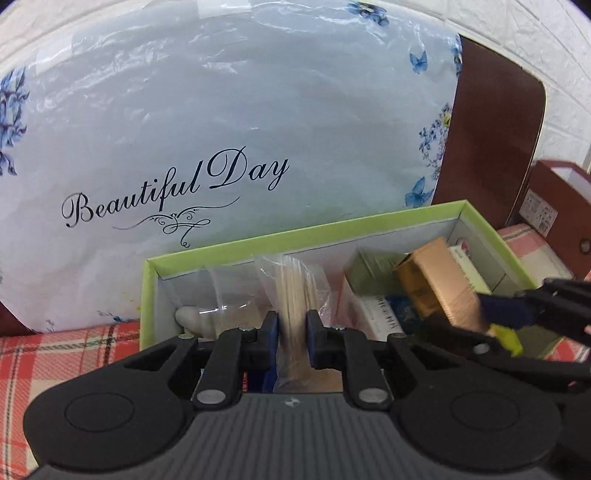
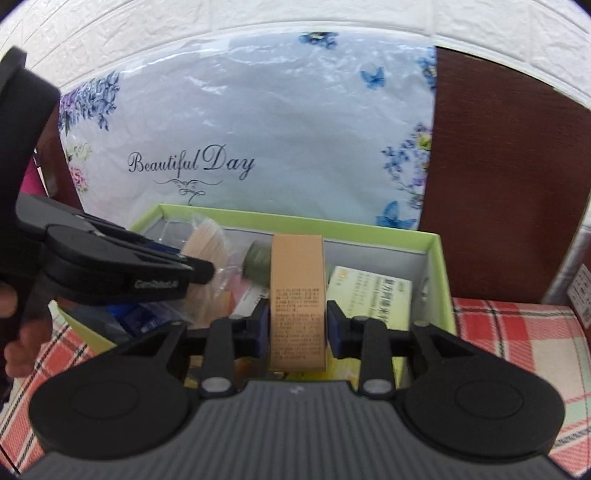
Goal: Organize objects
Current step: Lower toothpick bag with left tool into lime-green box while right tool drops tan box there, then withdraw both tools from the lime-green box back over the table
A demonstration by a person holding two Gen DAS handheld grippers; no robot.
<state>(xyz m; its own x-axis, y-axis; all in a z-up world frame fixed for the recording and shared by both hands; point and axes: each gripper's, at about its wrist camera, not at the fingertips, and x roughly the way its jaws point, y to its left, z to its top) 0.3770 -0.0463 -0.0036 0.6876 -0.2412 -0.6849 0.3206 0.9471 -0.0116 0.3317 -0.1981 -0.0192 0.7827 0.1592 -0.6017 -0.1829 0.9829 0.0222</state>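
Note:
A green-rimmed cardboard box (image 1: 306, 236) (image 2: 441, 273) sits on a checked cloth and holds several small packages. My left gripper (image 1: 292, 334) is shut on a clear bag of thin wooden sticks (image 1: 295, 291), held over the box's left half; the same bag (image 2: 207, 251) shows in the right wrist view. My right gripper (image 2: 297, 326) is shut on a tan upright carton (image 2: 297, 291) with small print, above the box's right half. That carton (image 1: 439, 280) and the right gripper (image 1: 491, 321) enter the left wrist view from the right. The left gripper (image 2: 199, 267) reaches in from the left.
A large bagged pillow printed "Beautiful Day" (image 1: 229, 122) (image 2: 258, 136) leans behind the box. Inside lie a green box (image 1: 369, 271), a white-green medicine box (image 2: 373, 295) and a clear container (image 1: 218, 302). A brown headboard (image 2: 509, 177) and white brick wall (image 2: 295, 18) stand behind. A hand (image 2: 18, 332) grips the left tool.

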